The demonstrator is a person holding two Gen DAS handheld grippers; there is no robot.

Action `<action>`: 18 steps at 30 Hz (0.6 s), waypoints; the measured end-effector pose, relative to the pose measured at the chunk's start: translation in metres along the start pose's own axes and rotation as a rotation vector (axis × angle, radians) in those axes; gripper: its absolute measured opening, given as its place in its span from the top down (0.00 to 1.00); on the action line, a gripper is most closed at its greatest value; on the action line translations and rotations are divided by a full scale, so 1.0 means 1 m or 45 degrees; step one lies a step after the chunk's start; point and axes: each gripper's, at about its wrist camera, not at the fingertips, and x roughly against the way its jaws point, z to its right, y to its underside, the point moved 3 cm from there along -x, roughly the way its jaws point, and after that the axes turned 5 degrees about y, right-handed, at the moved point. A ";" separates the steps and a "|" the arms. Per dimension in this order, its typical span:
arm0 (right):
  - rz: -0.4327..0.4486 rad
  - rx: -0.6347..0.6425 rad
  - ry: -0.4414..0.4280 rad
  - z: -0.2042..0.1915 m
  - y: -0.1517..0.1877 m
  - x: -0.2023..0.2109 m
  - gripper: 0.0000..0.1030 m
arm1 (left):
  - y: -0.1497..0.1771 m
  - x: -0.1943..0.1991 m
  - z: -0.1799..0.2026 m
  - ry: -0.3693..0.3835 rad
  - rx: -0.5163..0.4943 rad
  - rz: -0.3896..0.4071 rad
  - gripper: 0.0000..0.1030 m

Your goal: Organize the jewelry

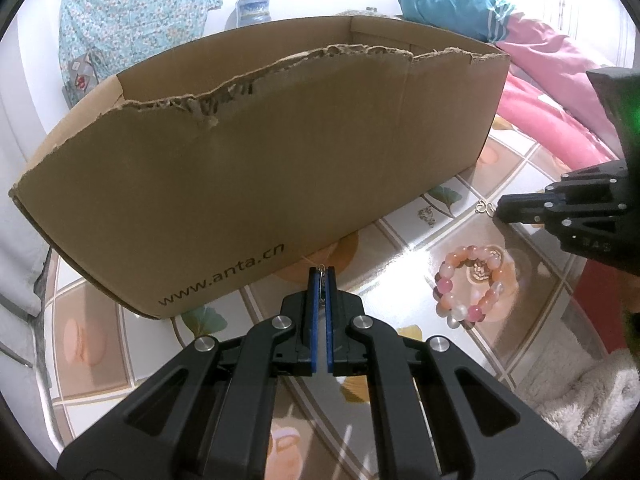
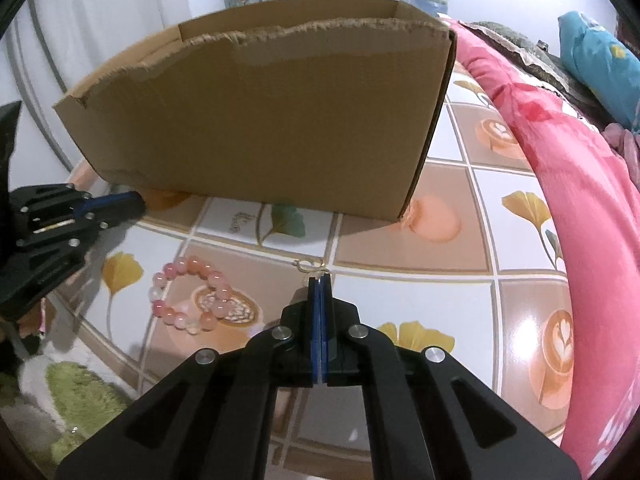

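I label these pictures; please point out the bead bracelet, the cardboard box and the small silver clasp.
bead bracelet (image 1: pixel 472 286): left wrist view, a pink bead.
cardboard box (image 1: pixel 256 184): left wrist view, front wall.
small silver clasp (image 2: pixel 309 266): right wrist view, its loop.

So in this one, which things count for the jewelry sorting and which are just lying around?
Part of the job:
- bead bracelet
- small earring pinched in the left tongs
- silver clasp piece at the right tongs
- cardboard box, likely the container

Just lying about:
- pink blanket
- blue pillow
- floral cloth
- water jug
- fluffy rug
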 end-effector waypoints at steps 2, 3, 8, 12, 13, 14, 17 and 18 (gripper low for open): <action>-0.001 -0.004 -0.011 -0.001 -0.002 -0.002 1.00 | 0.000 0.000 0.000 0.000 0.003 -0.004 0.98; -0.002 -0.006 -0.030 -0.002 -0.004 -0.003 1.00 | 0.001 -0.001 0.000 0.000 0.005 -0.005 0.98; -0.006 -0.017 -0.107 -0.006 -0.007 -0.005 0.98 | 0.000 -0.003 -0.001 0.003 0.016 -0.010 0.98; 0.014 -0.020 -0.093 -0.007 -0.004 0.001 0.87 | 0.000 -0.005 -0.003 0.005 0.017 -0.015 0.98; 0.019 -0.014 -0.088 -0.006 -0.004 0.001 0.83 | 0.000 -0.005 -0.003 0.006 0.016 -0.015 0.98; 0.024 -0.002 -0.080 -0.006 -0.005 0.002 0.78 | 0.000 -0.005 -0.003 0.007 0.017 -0.015 0.98; 0.032 0.060 -0.067 -0.006 -0.007 0.002 0.77 | 0.000 -0.007 -0.004 0.010 0.017 -0.016 0.98; 0.025 0.089 -0.065 -0.006 -0.008 0.001 0.77 | 0.000 -0.006 -0.004 0.008 0.017 -0.015 0.98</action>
